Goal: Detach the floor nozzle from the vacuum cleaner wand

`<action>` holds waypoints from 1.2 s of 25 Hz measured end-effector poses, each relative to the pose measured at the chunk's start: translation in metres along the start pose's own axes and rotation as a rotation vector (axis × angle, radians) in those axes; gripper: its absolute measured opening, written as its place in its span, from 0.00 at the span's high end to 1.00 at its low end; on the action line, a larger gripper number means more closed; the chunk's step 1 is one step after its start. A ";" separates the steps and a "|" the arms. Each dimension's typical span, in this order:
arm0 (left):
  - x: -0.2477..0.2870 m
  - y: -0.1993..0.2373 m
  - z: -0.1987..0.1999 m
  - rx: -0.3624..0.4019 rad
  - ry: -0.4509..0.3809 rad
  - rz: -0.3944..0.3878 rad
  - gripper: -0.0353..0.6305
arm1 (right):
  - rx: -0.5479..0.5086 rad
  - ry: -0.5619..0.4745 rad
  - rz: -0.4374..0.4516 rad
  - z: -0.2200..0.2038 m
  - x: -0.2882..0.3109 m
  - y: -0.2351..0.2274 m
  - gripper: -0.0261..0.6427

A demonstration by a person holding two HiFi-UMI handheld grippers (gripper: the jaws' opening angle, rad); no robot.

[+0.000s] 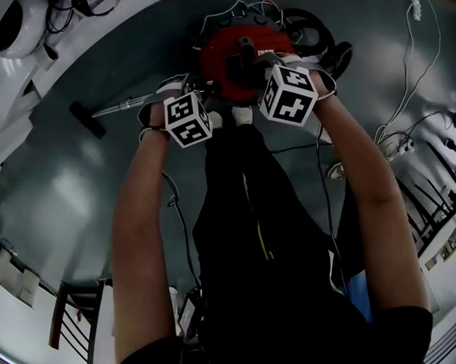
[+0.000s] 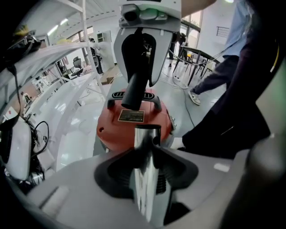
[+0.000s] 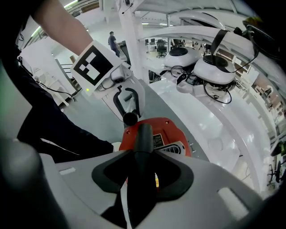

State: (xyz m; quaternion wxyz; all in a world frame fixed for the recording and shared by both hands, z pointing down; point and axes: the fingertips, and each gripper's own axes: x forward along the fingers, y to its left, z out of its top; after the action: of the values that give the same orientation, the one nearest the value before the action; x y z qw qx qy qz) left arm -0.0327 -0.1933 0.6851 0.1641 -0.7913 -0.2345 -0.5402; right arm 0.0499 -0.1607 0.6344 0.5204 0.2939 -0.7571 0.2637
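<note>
My left forearm and right forearm stretch side by side toward 12 o'clock in the head view, both grippers tipped steeply downward. My left gripper, at 11 o'clock, has its jaws clamped on the metal wand — my right gripper, at 1 o'clock, squeezes a black tube.

No legible print on vacuum nameplate

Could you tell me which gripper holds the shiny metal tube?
The left gripper: its jaws clamp the chrome tube; the right gripper holds a black handle.
</note>
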 end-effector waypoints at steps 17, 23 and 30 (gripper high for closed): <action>-0.003 0.009 0.010 -0.107 -0.062 0.069 0.70 | 0.110 -0.014 -0.063 0.006 0.022 -0.006 0.71; -0.002 0.006 0.012 -0.126 -0.079 0.063 0.62 | 0.190 -0.078 -0.072 0.017 0.019 -0.007 0.66; -0.009 0.005 0.013 -0.133 -0.088 0.108 0.60 | 0.201 -0.096 -0.089 0.018 0.014 -0.004 0.66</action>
State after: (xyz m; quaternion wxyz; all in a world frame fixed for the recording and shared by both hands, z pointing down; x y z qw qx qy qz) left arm -0.0232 -0.1925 0.6719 0.1295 -0.8351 -0.1620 -0.5096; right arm 0.0377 -0.1788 0.6420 0.4626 0.3903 -0.7372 0.3004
